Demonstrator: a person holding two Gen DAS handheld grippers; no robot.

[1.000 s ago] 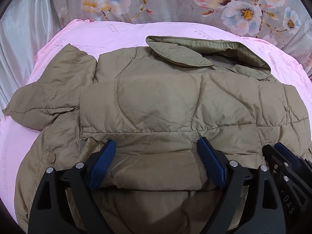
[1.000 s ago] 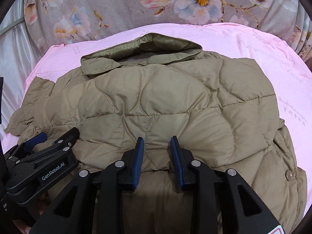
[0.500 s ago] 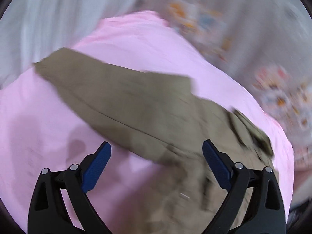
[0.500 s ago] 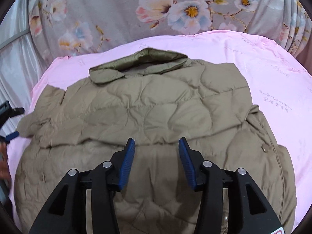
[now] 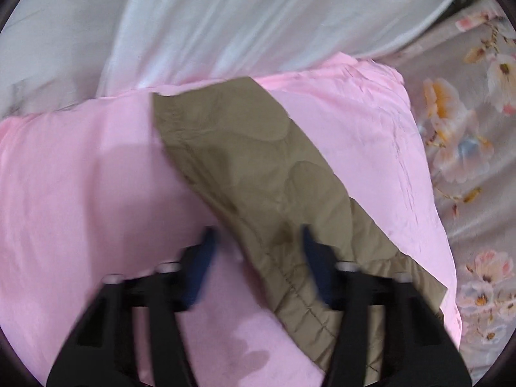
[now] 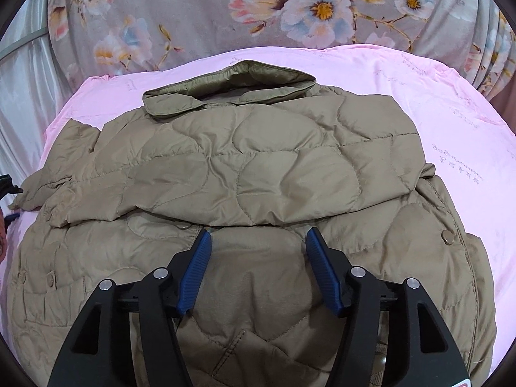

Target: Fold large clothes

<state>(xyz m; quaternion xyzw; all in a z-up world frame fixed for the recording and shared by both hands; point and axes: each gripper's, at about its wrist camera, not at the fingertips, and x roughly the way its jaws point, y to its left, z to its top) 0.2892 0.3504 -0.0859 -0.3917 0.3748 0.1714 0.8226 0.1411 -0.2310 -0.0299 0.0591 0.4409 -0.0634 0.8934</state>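
A khaki quilted jacket (image 6: 251, 174) lies on a pink sheet (image 6: 467, 122), collar (image 6: 232, 84) at the far side, one sleeve folded across its body. My right gripper (image 6: 258, 242) is open and empty, hovering over the jacket's lower middle. In the left wrist view the jacket's other sleeve (image 5: 258, 167) stretches out over the pink sheet (image 5: 80, 177) toward the far edge. My left gripper (image 5: 256, 242) is open, its jaws either side of the sleeve near the shoulder end. The left view is blurred.
A grey floral fabric (image 6: 290, 9) runs behind the pink sheet. A white satin cloth (image 5: 225, 22) hangs past the sheet's far edge in the left wrist view. Snap buttons (image 6: 446, 235) line the jacket's front edge.
My right gripper has let go of the folded sleeve, opened wide and drawn back. My left gripper has swung left to the outstretched sleeve and narrowed its opening.
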